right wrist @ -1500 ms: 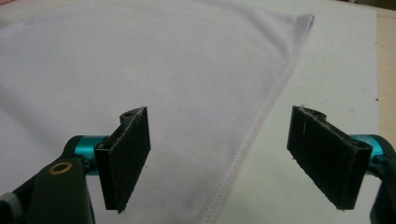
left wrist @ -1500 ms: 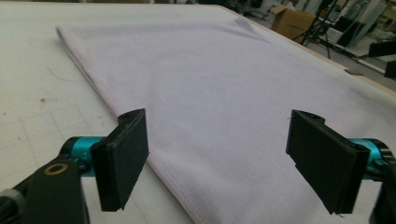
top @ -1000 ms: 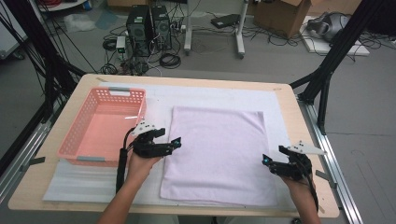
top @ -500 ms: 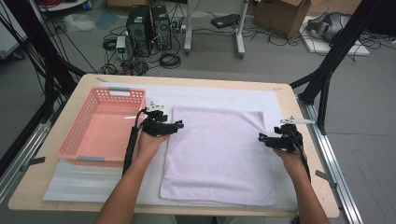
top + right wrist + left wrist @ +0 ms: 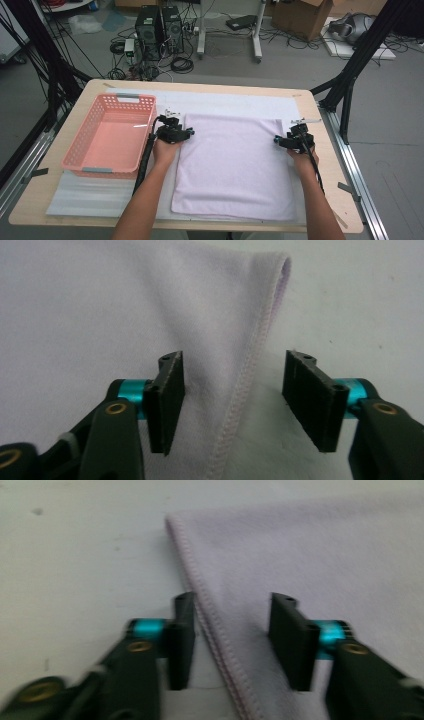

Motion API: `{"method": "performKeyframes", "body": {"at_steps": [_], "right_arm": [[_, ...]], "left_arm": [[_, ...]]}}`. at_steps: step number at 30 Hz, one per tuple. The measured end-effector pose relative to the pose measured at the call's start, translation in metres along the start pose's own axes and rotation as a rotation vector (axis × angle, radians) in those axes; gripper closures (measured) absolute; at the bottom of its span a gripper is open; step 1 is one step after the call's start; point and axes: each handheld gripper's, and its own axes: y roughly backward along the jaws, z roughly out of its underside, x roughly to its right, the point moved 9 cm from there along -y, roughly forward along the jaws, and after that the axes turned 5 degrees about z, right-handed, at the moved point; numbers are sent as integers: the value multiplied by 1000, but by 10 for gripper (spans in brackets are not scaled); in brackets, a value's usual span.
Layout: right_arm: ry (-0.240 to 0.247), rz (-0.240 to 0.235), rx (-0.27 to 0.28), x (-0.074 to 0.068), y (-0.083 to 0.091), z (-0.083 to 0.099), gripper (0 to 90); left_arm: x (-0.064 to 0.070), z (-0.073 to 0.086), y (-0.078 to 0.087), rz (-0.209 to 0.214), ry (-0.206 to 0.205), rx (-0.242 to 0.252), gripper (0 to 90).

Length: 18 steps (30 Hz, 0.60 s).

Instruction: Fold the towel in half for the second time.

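Lilac towel (image 5: pixel 232 167) spread flat at centre frame on the white mat (image 5: pixel 75 197) of the tabletop (image 5: pixel 30 192), pink basket (image 5: pixel 111 135) at the left. Left tool (image 5: pixel 230 630) released and straddling the towel's left hem just short of the far corner, right tool (image 5: pixel 232 390) likewise gaping over the right hem, neither yet biting cloth. Likely risks: clamping off the hem and pinching only mat or air, catching one side higher than the other so the fold goes askew, or dragging the towel if closed while sliding.
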Motion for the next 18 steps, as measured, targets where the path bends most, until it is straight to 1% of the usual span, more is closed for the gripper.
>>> {"method": "performKeyframes", "body": {"at_steps": [2,3,4,5,6,7,8,9,10,11,12,14,16,17,18], "right_arm": [[-6,-17,6,-3,0,-1,592],[-3,-19,7,-6,-1,-2,640],[-9,-28,8,-7,-1,-1,692],[-14,-43,8,-8,-1,-1,751],[-27,-65,7,-10,0,-1,808],[-40,-73,5,-10,0,-1,826],[-48,-75,3,-11,0,-1,834],[-61,-80,2,-10,0,-1,839],[-74,-85,-2,-10,1,-1,842],[-79,-77,-1,-8,2,-1,845],[-86,-76,1,-8,2,-1,848],[-90,-78,17,-8,7,-3,850],[-84,-86,44,-9,13,-7,850],[-84,-96,60,-9,18,-9,850],[-86,-99,65,-9,21,-10,850]], "left_arm": [[2,0,-1,-30,-45,-18,587],[2,0,-1,-34,-45,-17,598],[1,0,-1,-35,-36,-12,613],[0,0,-1,-30,-24,-10,647],[3,0,-1,6,-23,-9,711],[4,0,-1,6,-35,-11,849],[5,0,-1,0,-26,-9,848],[4,0,0,5,1,-12,851],[3,0,0,11,42,-12,855],[2,0,1,13,69,-13,856],[2,-1,3,12,73,-10,858],[4,-7,9,15,72,21,859],[7,-14,17,37,84,53,859],[7,-16,19,40,84,58,858],[9,-17,23,45,69,59,858]]}}
